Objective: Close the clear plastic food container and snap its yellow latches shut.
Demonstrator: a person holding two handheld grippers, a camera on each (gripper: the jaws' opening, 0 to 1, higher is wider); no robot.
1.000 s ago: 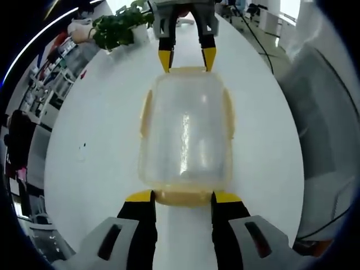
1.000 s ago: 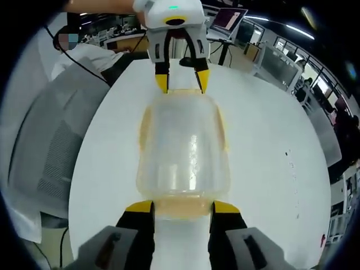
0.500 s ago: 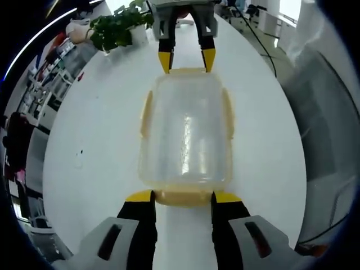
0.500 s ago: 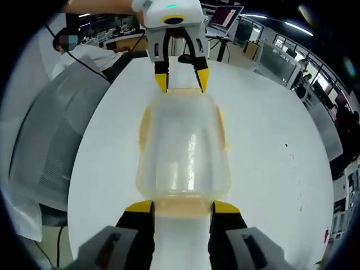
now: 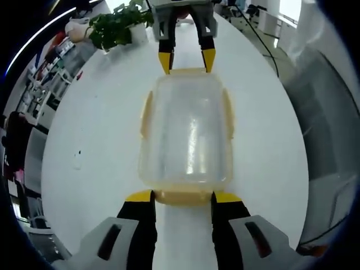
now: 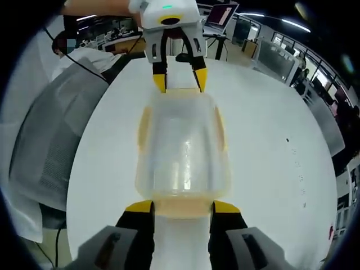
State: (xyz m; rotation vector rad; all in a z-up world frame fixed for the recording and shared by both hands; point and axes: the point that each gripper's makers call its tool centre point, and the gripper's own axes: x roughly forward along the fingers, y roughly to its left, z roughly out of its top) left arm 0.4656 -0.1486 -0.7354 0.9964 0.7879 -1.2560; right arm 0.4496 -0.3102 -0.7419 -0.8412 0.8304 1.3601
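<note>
Clear plastic with pale yellow trim, the food container [image 5: 185, 135] lies on the round white bench [image 5: 95, 146] between the two grippers, which face each other across it. Its long axis runs straight from one gripper to the other, so each short end points at a camera.

In the left gripper view, the left gripper [image 5: 183, 197] has its yellow-tipped fingers [image 5: 140, 196] spread to either side of the near end latch [image 5: 183, 197], touching or just beside it; whether they press on it I cannot tell. The right gripper [image 5: 186, 59] sits at the far end with its fingers likewise apart, astride the far latch.

The right gripper view gives the same arrangement reversed: the right gripper [image 6: 181, 207] straddles its near end, the left gripper [image 6: 175, 82] the other.

Holding both short ends at once looks meant to keep the box from sliding while the end latches are worked. The lid appears already seated. The side latches [image 5: 147, 112] seem to lie flat along the long walls, though the frosted plastic makes that uncertain.

A potted plant [image 5: 115, 27] stands at the bench's far edge.
</note>
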